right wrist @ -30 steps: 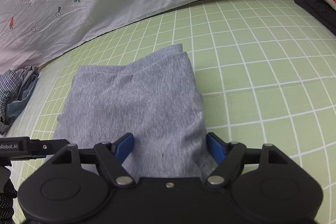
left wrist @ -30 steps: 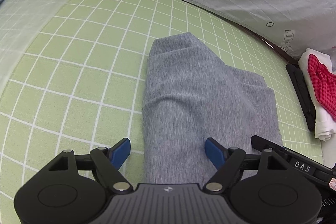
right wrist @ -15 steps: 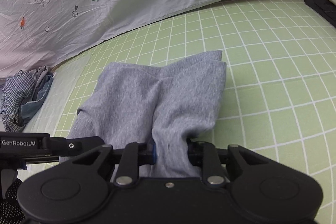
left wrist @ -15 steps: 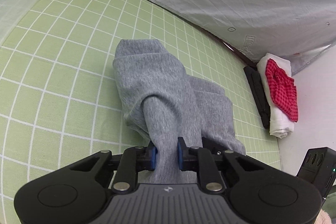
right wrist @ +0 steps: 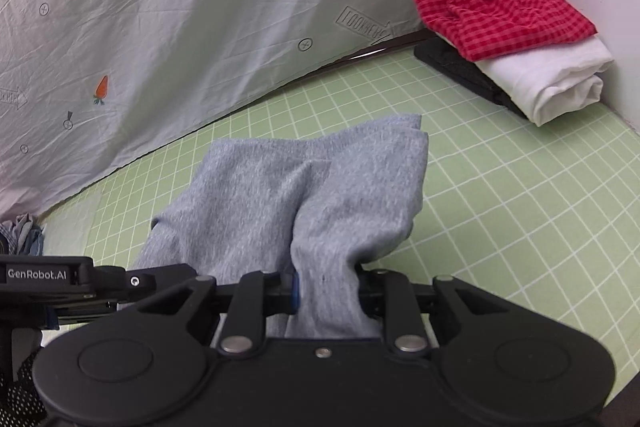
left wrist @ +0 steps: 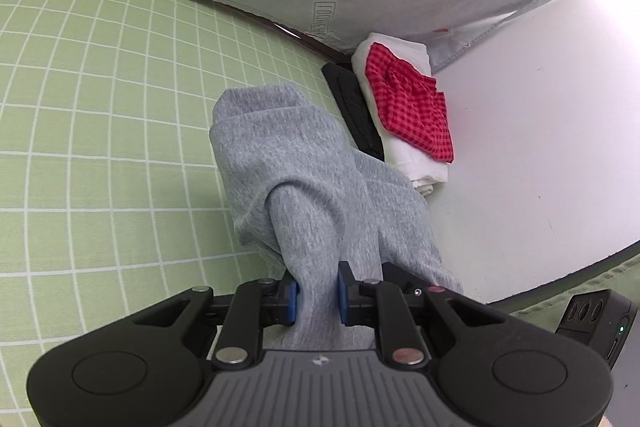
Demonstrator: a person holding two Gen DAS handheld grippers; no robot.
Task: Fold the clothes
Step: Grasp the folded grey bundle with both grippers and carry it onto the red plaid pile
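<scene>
A folded grey garment [left wrist: 288,163] hangs lifted above the green grid mat [left wrist: 100,107]. My left gripper [left wrist: 318,293] is shut on its near edge, the cloth bunched between the blue pads. In the right wrist view the same grey garment [right wrist: 304,187] droops forward over the green grid mat [right wrist: 520,207], and my right gripper [right wrist: 326,291] is shut on another part of its near edge. The left gripper's black body [right wrist: 80,279] shows at the left of that view.
A stack of folded clothes stands at the mat's far right corner: a red checked piece [right wrist: 504,15] on a white one [right wrist: 552,75] on a black one [right wrist: 460,67]. A printed white sheet [right wrist: 200,27] hangs behind. Crumpled blue clothes [right wrist: 24,235] lie far left. A white wall [left wrist: 540,147] is close on the right.
Both grippers shut on the grey garment's near edge, then lifted it off the mat and carried it right, toward the stack of folded clothes.
</scene>
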